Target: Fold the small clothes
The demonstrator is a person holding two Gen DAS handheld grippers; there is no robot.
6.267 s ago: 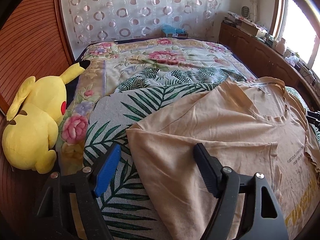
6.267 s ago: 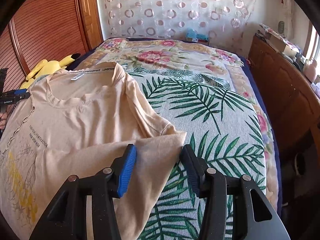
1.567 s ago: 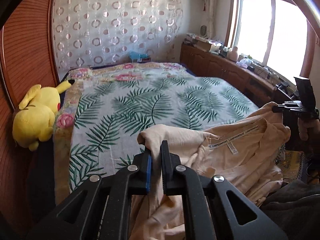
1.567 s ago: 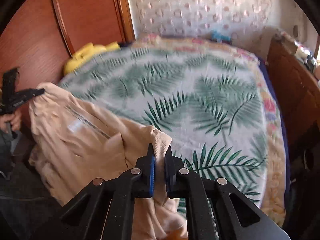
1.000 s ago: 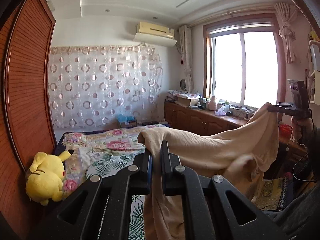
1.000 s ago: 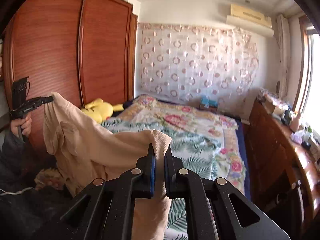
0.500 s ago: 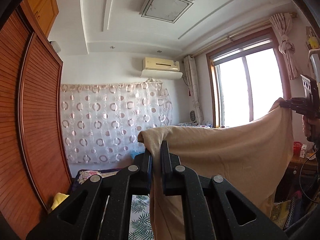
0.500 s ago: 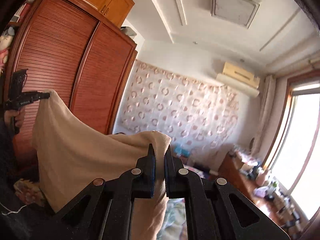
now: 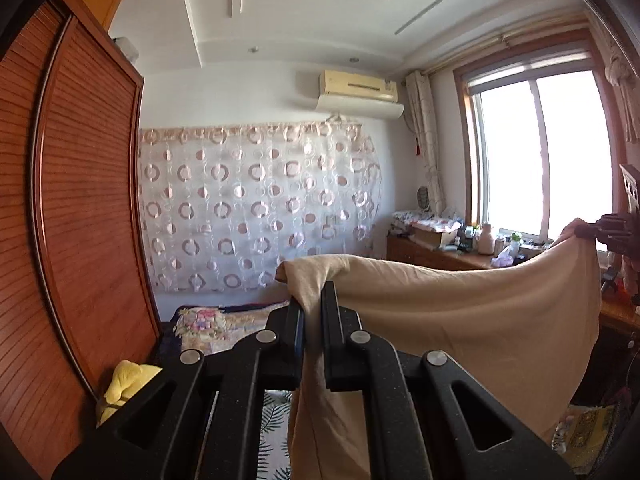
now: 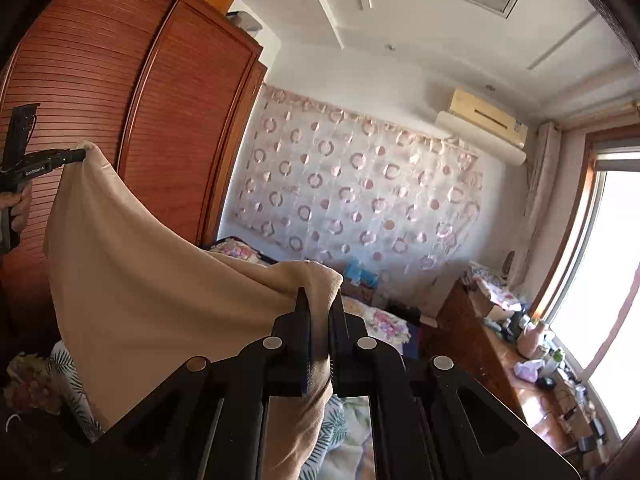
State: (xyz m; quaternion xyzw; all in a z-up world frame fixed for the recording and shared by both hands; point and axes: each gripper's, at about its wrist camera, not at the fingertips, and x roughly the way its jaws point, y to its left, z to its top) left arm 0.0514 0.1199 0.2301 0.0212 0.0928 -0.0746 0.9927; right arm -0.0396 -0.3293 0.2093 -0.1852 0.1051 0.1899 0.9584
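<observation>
— Two corners pinched: our left gripper [image 9: 313, 312] has its jaws pressed together on one end of the soft beige cotton T-shirt [image 9: 460, 320].

— And our right gripper [image 10: 319, 320] is clamped on the other end; the cloth sags between them, its long axis running jaw to jaw, the rest hanging below.

— Neither hand is nearer the palm-leaf bedspread [image 9: 276, 436] beneath; we'd lower both together.

- shirt [image 9: 460, 320] — plain beige, held up in the air, stretched between its two upper corners
- top edge sags mid-span; rest hangs loose above bed [image 9: 208, 320]
</observation>
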